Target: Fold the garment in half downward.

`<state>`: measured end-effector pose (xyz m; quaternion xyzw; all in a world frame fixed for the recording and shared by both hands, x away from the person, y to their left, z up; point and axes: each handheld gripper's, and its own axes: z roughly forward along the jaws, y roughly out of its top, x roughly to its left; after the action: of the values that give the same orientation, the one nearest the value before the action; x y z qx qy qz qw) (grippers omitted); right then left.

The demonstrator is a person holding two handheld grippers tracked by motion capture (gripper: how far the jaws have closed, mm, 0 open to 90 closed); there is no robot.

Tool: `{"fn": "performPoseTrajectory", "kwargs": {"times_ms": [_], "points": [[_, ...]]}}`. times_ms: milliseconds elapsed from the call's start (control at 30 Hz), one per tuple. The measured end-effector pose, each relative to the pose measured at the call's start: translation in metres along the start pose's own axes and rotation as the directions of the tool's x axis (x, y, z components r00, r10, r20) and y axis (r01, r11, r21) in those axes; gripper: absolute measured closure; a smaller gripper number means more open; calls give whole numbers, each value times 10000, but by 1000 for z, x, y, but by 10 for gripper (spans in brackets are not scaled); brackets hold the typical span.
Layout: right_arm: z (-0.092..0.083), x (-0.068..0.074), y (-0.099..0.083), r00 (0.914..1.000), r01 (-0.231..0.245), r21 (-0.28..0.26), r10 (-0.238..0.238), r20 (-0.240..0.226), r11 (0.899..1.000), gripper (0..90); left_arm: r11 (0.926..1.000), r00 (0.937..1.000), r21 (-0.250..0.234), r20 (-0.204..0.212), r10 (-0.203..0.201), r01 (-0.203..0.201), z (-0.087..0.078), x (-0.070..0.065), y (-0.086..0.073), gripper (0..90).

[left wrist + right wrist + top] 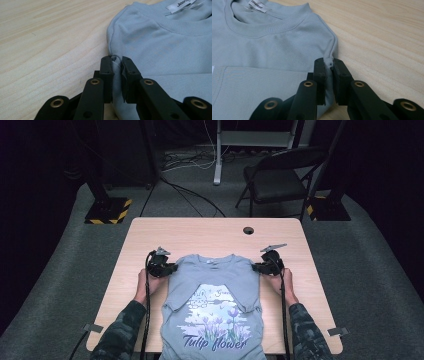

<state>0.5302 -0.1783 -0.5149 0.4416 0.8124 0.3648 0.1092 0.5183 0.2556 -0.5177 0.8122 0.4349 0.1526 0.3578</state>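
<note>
Left tool (pixel 116 65) & right tool (pixel 329 65) pinch tee (pixel 215 285) shoulders; wood table (pixel 210 232), grey carpet (pixel 370 285), dark rm.

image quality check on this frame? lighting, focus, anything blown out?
High view: table evenly lit, room behind nearly black, picture soft. Left gripper view: t-shirt fold at the left tongs sharp, collar label slightly overexposed. Right gripper view: right tongs crisp, near links blurred.

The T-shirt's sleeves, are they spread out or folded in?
Folded in. On the T-shirt both sleeves lie turned over the chest, their hems meeting the print, and the outline runs straight down from each shoulder.
</note>
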Motion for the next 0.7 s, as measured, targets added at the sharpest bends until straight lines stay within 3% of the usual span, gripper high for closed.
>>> {"fn": "performPoseTrajectory", "kwargs": {"times_ms": [700], "points": [[0, 4, 6, 9967, 472, 0, -471, 662, 9989, 849, 9998, 9994, -187, -328, 108, -114, 2, -1, 3, 830]]}}
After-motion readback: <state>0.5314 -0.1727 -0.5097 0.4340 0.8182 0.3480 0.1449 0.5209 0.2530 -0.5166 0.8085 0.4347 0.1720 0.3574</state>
